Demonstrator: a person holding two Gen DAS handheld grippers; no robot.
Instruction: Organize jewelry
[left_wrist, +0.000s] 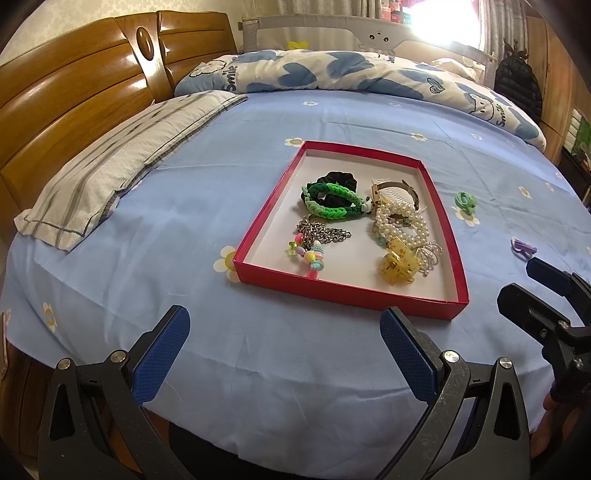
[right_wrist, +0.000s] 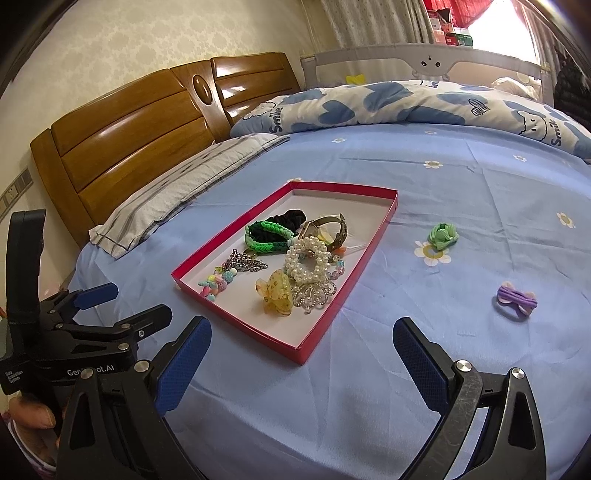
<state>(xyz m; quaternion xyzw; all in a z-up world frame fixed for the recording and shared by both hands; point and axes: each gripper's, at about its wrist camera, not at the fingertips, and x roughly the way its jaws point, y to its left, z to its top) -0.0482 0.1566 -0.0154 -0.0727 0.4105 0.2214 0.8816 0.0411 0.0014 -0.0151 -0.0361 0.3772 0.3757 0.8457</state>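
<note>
- Red cardboard tray (left_wrist: 458, 229), shallow, white inside, lying flat on the bed's blue flowered sheet (left_wrist: 221, 184); it serves as the collecting place for the jewelry.
- Contents of the tray, clustered toward its right half: green braided bracelet (left_wrist: 332, 205) lying over a black scrunchie (left_wrist: 338, 179); pearl bracelets (left_wrist: 402, 221); silver chain (left_wrist: 323, 234); pastel bead strand (left_wrist: 312, 256); yellow claw clip (left_wrist: 399, 264); a watch with a clear comb (left_wrist: 393, 192) on top of it.
- Outside the tray, on the sheet to its right: green hair tie (right_wrist: 442, 236), near the tray; purple hair tie (right_wrist: 516, 298), further out and closer to the right hand-held gripper.
- Left hand-held gripper (left_wrist: 284, 354): jaws spread wide, holding nothing, poised above bare sheet just short of the tray's near wall.
- Right hand-held gripper (right_wrist: 301, 363): likewise wide apart and empty, near the tray's near corner.
- Step in hand, as judged: most pieces are gathered; the two hair ties remain to be fetched.
- Next move, as judged: the right hand-held gripper goes rightward to the purple hair tie, closes on the soft band without pinching the sheet, and carries it over the tray wall.
- Hard to make out: the watch face under the comb; the ornament beside the claw clip; whether the pearl bracelets are two or more.
</note>
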